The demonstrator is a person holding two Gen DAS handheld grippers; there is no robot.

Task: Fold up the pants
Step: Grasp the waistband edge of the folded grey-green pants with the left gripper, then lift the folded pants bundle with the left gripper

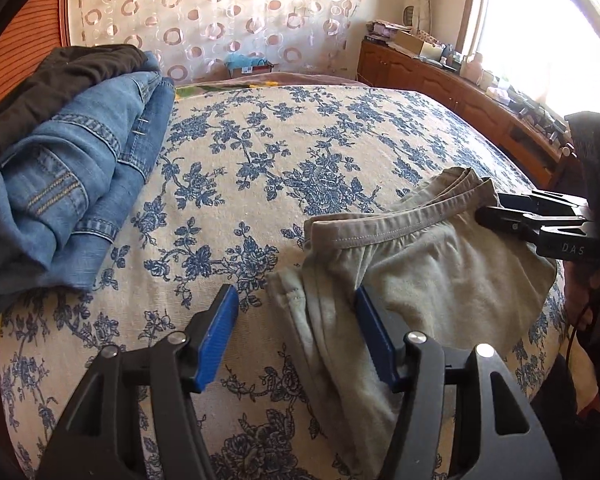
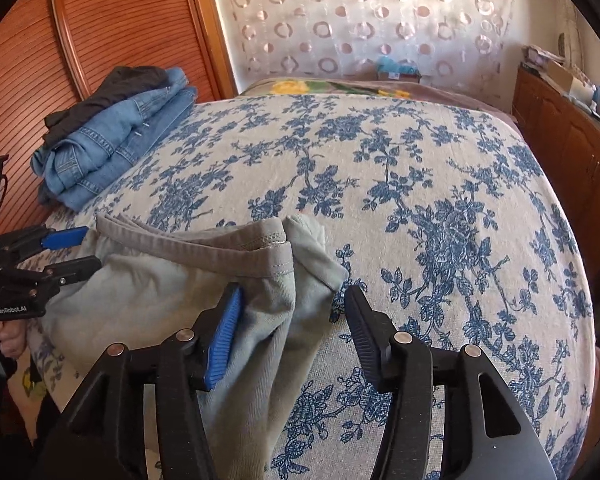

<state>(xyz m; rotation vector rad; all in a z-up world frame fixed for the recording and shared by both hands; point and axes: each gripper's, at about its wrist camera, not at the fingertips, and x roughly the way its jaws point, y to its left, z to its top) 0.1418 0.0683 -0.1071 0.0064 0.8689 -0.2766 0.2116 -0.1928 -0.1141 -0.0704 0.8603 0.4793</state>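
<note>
Now folded pants [image 1: 399, 264] lie between both open tongs.

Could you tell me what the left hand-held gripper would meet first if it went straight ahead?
Most likely the grey-green pants: the left hand-held gripper is open and already straddles their near edge. Beyond lies the floral bedspread; depth is hard to judge through the fisheye.

Left gripper [image 1: 296, 336]: black plastic frame, blue ribbed pads [image 1: 216, 340], round silver screws, white "GenRobot.AI" lettering.
Right gripper [image 2: 290, 330]: matching black frame, blue ribbed pad on one finger, silver screws, white "DAS" letters.
Hand [image 2: 10, 340]: bare skin.
</note>
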